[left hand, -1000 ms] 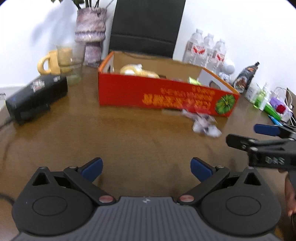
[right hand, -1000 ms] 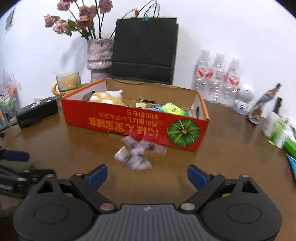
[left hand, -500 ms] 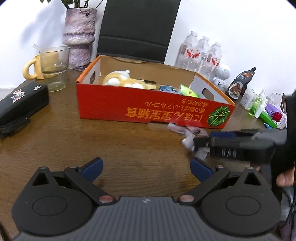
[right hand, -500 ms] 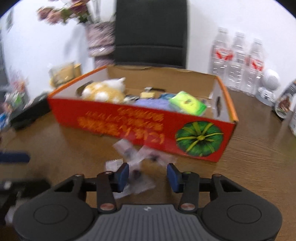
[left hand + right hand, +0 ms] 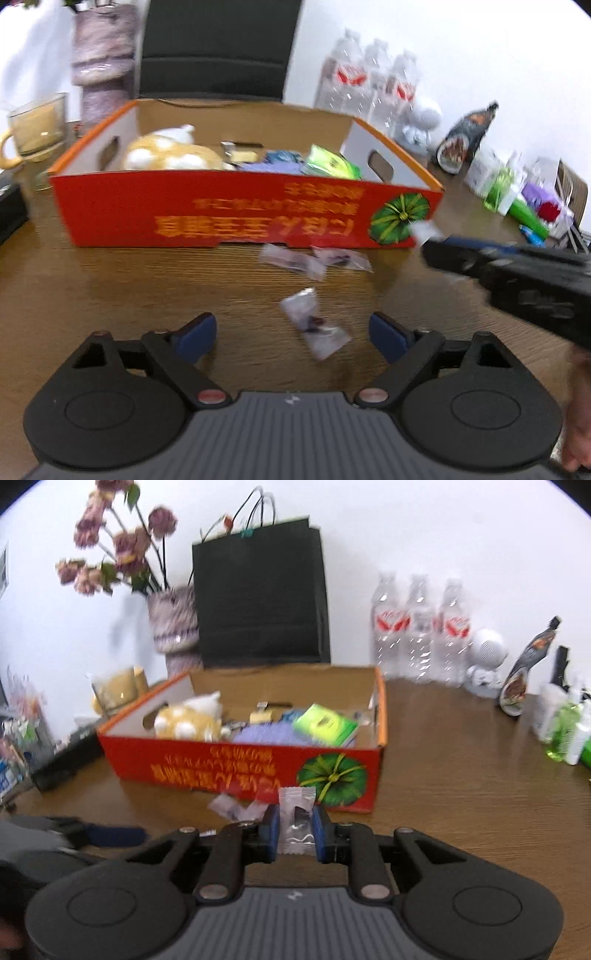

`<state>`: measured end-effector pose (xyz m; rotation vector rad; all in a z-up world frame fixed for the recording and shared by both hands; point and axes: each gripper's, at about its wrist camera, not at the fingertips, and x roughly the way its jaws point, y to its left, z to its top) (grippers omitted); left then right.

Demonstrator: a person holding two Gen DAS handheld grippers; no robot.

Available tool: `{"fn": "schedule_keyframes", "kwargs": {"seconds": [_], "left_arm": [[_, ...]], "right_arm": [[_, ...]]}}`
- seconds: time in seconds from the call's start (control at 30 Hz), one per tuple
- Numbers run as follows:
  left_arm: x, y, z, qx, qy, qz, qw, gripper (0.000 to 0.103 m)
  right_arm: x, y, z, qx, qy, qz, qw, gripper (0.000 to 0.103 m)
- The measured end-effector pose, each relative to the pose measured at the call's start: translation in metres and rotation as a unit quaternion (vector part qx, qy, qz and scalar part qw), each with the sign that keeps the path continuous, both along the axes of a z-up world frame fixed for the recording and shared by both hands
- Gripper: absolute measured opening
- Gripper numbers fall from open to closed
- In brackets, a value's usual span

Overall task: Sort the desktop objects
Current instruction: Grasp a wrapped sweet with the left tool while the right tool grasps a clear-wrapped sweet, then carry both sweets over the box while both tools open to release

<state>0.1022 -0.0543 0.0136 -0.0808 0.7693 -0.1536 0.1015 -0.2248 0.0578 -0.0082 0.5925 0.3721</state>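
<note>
Left wrist view: the left claw (image 5: 291, 334) is spread wide with nothing in it, hovering over the wooden desk (image 5: 129, 288). A clear packet (image 5: 314, 325) lies on the desk between its fingers, and two more packets (image 5: 314, 258) sit just in front of the red box (image 5: 229, 214). The right claw (image 5: 428, 243) pokes in from the right, blurry, with a bit of white plastic at its tip. Box contents are smeared; I can only make out a yellow plush (image 5: 170, 155).

Right wrist view: the right claw (image 5: 295, 830) is squeezed onto a small clear packet (image 5: 297, 816), held upright just in front of the red box (image 5: 240, 771). The dark thing inside the packet is too blurry to identify. The loose packets (image 5: 236, 808) are half hidden behind the claw.
</note>
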Motion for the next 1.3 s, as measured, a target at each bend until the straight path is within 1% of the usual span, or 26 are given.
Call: {"fn": "schedule_keyframes", "kwargs": {"seconds": [0.03,0.07,0.1,0.13,0.17,0.3,0.37,0.43,0.5,0.57,0.6,0.67,0.7,0.73,0.8,0.83,0.87,0.9,0.93,1.0,1.03,1.07,1.1,1.13,1.2,1.3], "left_arm": [[0.003,-0.005,-0.001,0.012,-0.001,0.001,0.9999,0.073],[0.003,-0.009,-0.002,0.025,-0.002,0.005,0.9997,0.062],[0.004,-0.011,-0.002,0.034,-0.003,0.007,0.9994,0.046],[0.003,-0.012,-0.001,0.036,-0.002,0.003,0.9993,0.036],[0.001,-0.012,-0.001,0.041,-0.002,-0.005,0.9992,0.02],[-0.009,-0.009,0.0,0.047,-0.005,-0.035,0.9983,0.019],[-0.015,-0.001,0.005,0.034,-0.012,-0.035,0.9987,0.018],[-0.022,0.012,0.023,0.019,-0.038,-0.026,0.9988,0.018],[-0.022,0.028,0.051,0.005,-0.068,-0.016,0.9975,0.018],[-0.011,0.045,0.08,-0.014,-0.082,-0.01,0.9965,0.018],[0.003,0.054,0.093,-0.029,-0.08,-0.007,0.9964,0.018],[0.04,0.069,0.108,-0.052,-0.057,-0.007,0.997,0.019],[0.063,0.075,0.11,-0.068,-0.033,-0.005,0.9971,0.019],[0.085,0.079,0.107,-0.084,-0.007,-0.002,0.9964,0.019],[0.125,0.08,0.095,-0.099,0.036,0.004,0.9944,0.019],[0.142,0.079,0.09,-0.102,0.055,0.008,0.9932,0.019],[0.152,0.077,0.084,-0.094,0.068,0.015,0.9931,0.019],[0.162,0.075,0.078,-0.086,0.082,0.023,0.9927,0.021],[0.17,0.073,0.074,-0.081,0.092,0.03,0.992,0.026],[0.176,0.074,0.073,-0.093,0.094,0.037,0.9906,0.066],[0.176,0.075,0.075,-0.094,0.091,0.037,0.9908,0.07],[0.177,0.075,0.078,-0.081,0.092,0.038,0.9917,0.07],[0.178,0.075,0.08,-0.069,0.094,0.04,0.9924,0.071],[0.179,0.075,0.083,-0.056,0.096,0.041,0.9929,0.076],[0.178,0.075,0.086,-0.028,0.11,0.051,0.9922,0.101],[0.174,0.074,0.087,0.006,0.14,0.062,0.9883,0.103]], "right_arm": [[-0.003,-0.002,0.003,0.0,-0.003,0.001,1.0,0.018],[-0.006,-0.003,0.006,0.0,-0.006,0.003,1.0,0.018],[-0.009,-0.004,0.008,-0.001,-0.009,0.006,1.0,0.018],[-0.011,-0.005,0.01,-0.001,-0.011,0.007,1.0,0.018],[-0.012,-0.006,0.011,0.002,-0.012,0.009,1.0,0.018],[-0.014,-0.008,0.014,0.008,-0.013,0.012,1.0,0.018],[-0.015,-0.007,0.015,0.01,-0.011,0.011,1.0,0.018],[-0.018,-0.007,0.02,0.011,-0.015,0.012,1.0,0.018],[-0.018,-0.006,0.03,0.011,-0.027,0.014,0.999,0.018],[-0.01,-0.001,0.043,-0.001,-0.041,0.009,0.999,0.018],[-0.001,0.003,0.049,-0.009,-0.045,0.006,0.999,0.018],[0.024,0.012,0.061,-0.014,-0.04,0.006,0.999,0.018],[0.044,0.017,0.064,-0.008,-0.021,0.008,1.0,0.018],[0.064,0.022,0.067,-0.003,-0.002,0.011,1.0,0.018],[0.104,0.034,0.068,0.001,0.041,0.015,0.999,0.018],[0.123,0.04,0.066,-0.001,0.066,0.007,0.998,0.018],[0.141,0.045,0.063,-0.008,0.092,0.001,0.996,0.018],[0.154,0.048,0.059,-0.01,0.113,0.0,0.994,0.019],[0.164,0.05,0.056,-0.008,0.13,-0.004,0.992,0.02],[0.18,0.052,0.05,-0.007,0.16,-0.021,0.987,0.047],[0.187,0.052,0.048,-0.008,0.178,-0.033,0.983,0.077],[0.19,0.051,0.047,-0.011,0.186,-0.042,0.982,0.09],[0.193,0.051,0.046,-0.014,0.194,-0.05,0.98,0.088],[0.193,0.052,0.046,-0.022,0.197,-0.051,0.979,0.088],[0.195,0.053,0.046,-0.043,0.216,-0.059,0.974,0.088],[0.199,0.057,0.045,-0.075,0.266,-0.066,0.959,0.089]]}}
